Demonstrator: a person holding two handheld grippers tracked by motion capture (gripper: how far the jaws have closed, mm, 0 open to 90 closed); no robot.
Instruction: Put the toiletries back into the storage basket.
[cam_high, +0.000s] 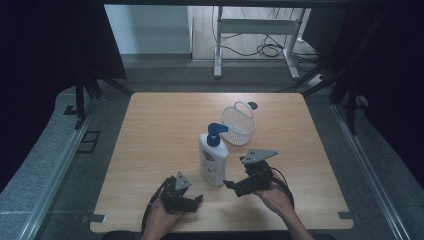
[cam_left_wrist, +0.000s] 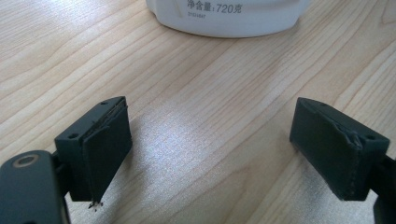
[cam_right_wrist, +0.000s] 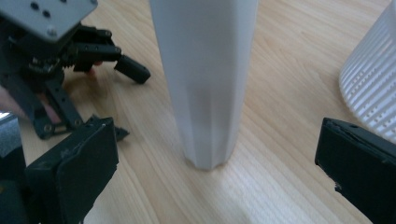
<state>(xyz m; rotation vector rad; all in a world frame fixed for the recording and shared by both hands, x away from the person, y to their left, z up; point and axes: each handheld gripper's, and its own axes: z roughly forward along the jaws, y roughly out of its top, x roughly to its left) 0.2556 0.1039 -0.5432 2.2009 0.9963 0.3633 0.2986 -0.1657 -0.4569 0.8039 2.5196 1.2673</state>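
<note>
Light wooden table (cam_high: 165, 130) stands on grey floor, dark curtains at both sides. White pump bottle (cam_high: 213, 159), blue pump, stands upright at centre front; label reads "720克". White mesh basket (cam_high: 238, 125) sits just behind it. Left gripper (cam_high: 192, 199) and right gripper (cam_high: 231, 186) flank the bottle, jaws spread, nothing held.

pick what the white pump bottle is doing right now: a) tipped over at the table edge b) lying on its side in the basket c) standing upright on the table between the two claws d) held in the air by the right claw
c, the white pump bottle stands upright on the wooden table, with the left claw and right claw open on either side of it and the white basket behind it.
</note>
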